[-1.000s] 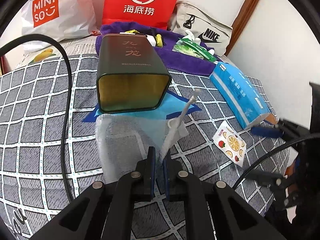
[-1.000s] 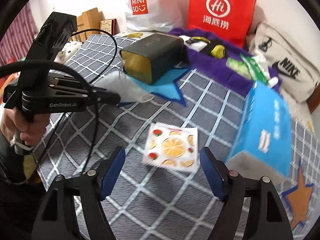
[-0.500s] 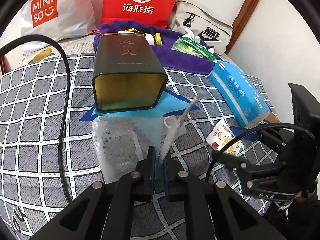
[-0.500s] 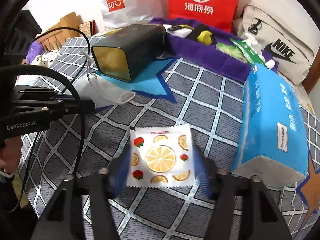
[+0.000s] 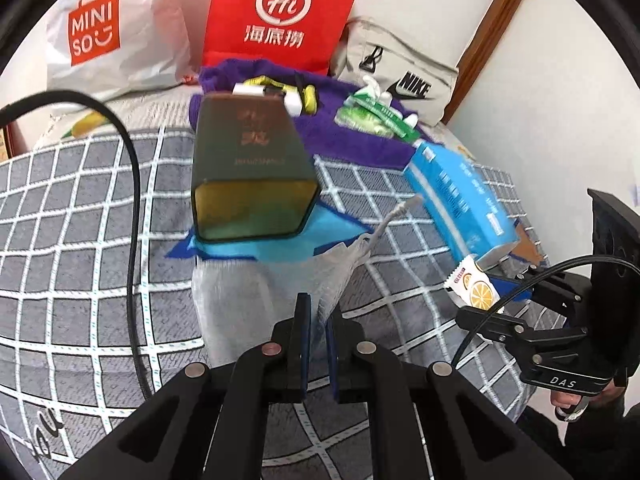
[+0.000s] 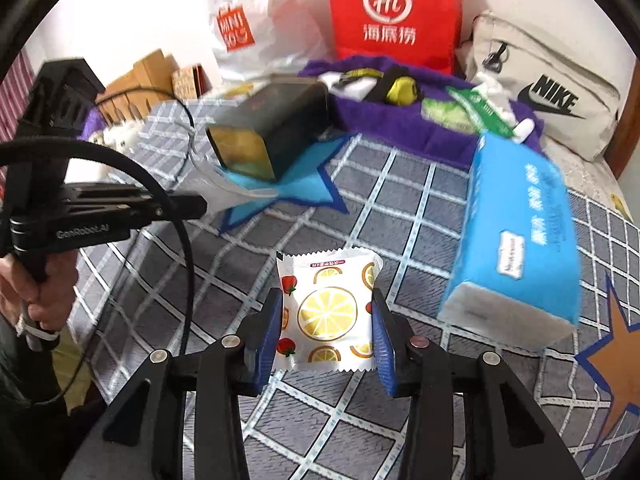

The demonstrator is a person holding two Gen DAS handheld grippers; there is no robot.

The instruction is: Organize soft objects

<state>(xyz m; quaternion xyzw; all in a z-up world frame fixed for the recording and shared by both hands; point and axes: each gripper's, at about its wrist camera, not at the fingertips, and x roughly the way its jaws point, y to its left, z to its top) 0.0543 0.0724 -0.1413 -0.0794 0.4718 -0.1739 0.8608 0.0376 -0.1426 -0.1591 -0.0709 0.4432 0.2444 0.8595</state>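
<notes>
A white face mask lies on the checked bedspread in front of a dark green tin that lies on its side with its mouth toward me. My left gripper is shut on the mask's near right edge, and the ear loop trails up from it. A white packet printed with lemon slices and strawberries sits between the blue pads of my right gripper. Its jaws are closing, and the pads press on both side edges of the packet. The left wrist view shows that packet at the right gripper's tips.
A blue tissue pack lies right of the packet. A purple cloth with small items lies behind the tin. White, red and grey bags stand along the wall. A black cable arcs over the bed on the left.
My right gripper's jaws have narrowed from wide apart onto the packet's sides, and the gripper has come in from the right in the left wrist view. The left gripper keeps the mask.
</notes>
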